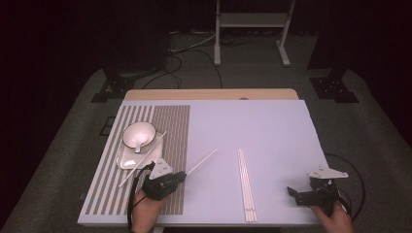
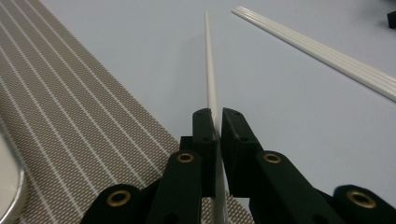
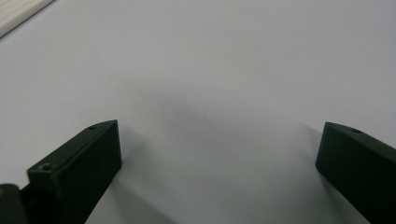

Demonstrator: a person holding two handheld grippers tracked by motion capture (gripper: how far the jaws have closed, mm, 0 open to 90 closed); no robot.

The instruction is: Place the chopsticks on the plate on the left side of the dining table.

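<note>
Near the mat's edge, left claw (image 2: 217,122) grips 1 chopstick (image 2: 208,60); right claw (image 3: 219,154) wide, idle; pile (image 1: 246,184) w/ rest untouched.

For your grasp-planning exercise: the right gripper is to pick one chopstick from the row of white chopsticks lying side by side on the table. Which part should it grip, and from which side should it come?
Probably the near end of the outermost stick in the row of white chopsticks, on the side toward the right gripper. Come from above with one jaw outside the row, since the sticks lie flat and touching, leaving little gap between them. The open jaws would need to narrow first.
</note>
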